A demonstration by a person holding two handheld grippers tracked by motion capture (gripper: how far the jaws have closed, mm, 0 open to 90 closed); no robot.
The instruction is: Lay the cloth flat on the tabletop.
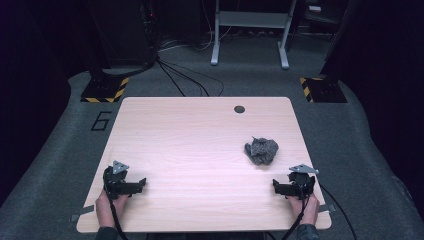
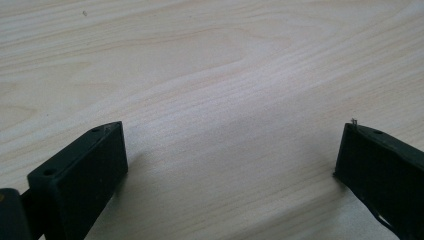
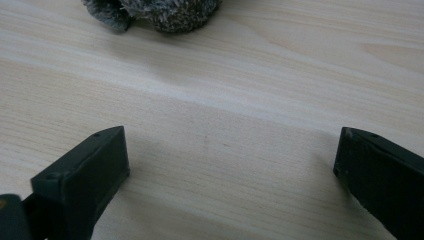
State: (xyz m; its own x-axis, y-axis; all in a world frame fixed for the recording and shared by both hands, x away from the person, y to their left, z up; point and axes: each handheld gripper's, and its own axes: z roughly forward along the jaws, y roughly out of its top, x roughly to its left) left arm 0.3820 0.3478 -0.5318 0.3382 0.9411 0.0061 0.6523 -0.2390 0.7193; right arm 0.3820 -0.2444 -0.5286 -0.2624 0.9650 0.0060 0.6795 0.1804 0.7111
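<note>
I am looking down on a pale wooden counter (image 1: 200,150) with both of my tools resting near its near edge. The left hand-held gripper (image 1: 142,184) is lying at the near left corner, held in a hand (image 1: 111,206) that comes in from the bottom of the high view. Its jaws are standing wide apart; in the left gripper view they are framing nothing but bare wood grain (image 2: 225,125), so it is released and grasping nothing.

The right hand-held gripper (image 1: 276,186) is sitting at the near right corner, held by the other hand (image 1: 306,209), with its grey three-cornered plate (image 1: 302,169) on top. Its jaws are also spread wide and released, with bare counter (image 3: 225,150) between them.

The thing nearest to my tools is a crumpled grey cloth (image 1: 261,150), lying bunched up on the right half of the counter. It is resting just beyond the right hand-held gripper, near it but not touching it, and well apart from the left one. In the right gripper view the grey cloth (image 3: 155,12) is showing at the top edge, ahead of the open jaws and somewhat to the left of the gap between them, cut off by the frame.

A small dark round hole (image 1: 239,109) is sitting near the far edge of the counter, beyond the cloth.
</note>
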